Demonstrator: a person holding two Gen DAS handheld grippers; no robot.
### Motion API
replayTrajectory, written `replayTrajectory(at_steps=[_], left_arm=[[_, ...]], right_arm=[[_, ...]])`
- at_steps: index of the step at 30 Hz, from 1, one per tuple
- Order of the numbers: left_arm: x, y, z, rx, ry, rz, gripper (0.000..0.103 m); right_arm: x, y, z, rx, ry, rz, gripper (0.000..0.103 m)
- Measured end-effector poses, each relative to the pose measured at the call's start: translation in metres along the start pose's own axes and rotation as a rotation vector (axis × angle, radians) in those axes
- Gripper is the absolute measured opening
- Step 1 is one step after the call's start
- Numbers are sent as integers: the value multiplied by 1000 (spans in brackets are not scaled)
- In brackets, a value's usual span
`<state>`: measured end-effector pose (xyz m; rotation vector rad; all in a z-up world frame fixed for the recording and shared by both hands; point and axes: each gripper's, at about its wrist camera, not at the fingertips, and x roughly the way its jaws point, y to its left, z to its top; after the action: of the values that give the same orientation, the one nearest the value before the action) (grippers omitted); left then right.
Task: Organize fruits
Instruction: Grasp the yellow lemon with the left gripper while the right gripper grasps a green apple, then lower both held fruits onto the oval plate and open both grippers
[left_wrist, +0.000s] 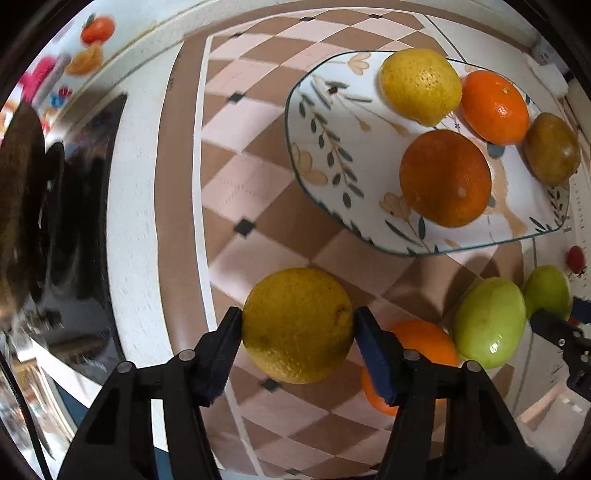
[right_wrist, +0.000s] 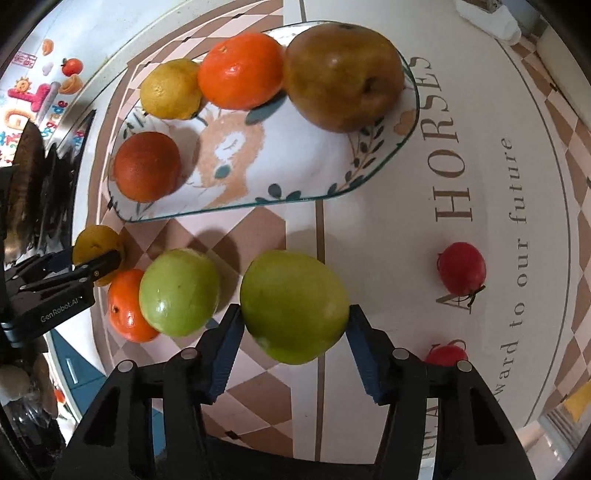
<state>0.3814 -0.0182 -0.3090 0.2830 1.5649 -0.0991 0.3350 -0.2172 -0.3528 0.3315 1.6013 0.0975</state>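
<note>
L gripper (left_wrist: 297, 325) pinched the yellow citrus (left_wrist: 297, 325) at its widest; R gripper (right_wrist: 293, 314) pinched the green apple (right_wrist: 293, 306). Both prob firm, round, smooth-skinned, so roll-prone.

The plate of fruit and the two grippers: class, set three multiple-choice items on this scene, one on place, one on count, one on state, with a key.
1. Where does the brown pear lie?
A. on the plate
B. on the tablecloth
C. in a gripper

2. How many fruits lie on the plate?
A. two
B. four
C. six

3. What sits between the left gripper's fingers?
A. a green apple
B. nothing
C. a yellow citrus fruit

Key: 1 A, the pear rests at the plate's edge. 2 B, lemon, mandarin, orange, pear. 3 C, both pads touch the yellow fruit's sides; the right gripper flanks a green apple.
</note>
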Motion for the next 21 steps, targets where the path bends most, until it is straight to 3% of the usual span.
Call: replayTrajectory(at_steps=[9,21], left_arm=[[3,16,-49,-136,53,-75,59],[2,30,-52,-167,32,-101,59]], right_arm=[[5,-3,-21,7,23,22,60],[12,-3,-10,18,34,31,62]])
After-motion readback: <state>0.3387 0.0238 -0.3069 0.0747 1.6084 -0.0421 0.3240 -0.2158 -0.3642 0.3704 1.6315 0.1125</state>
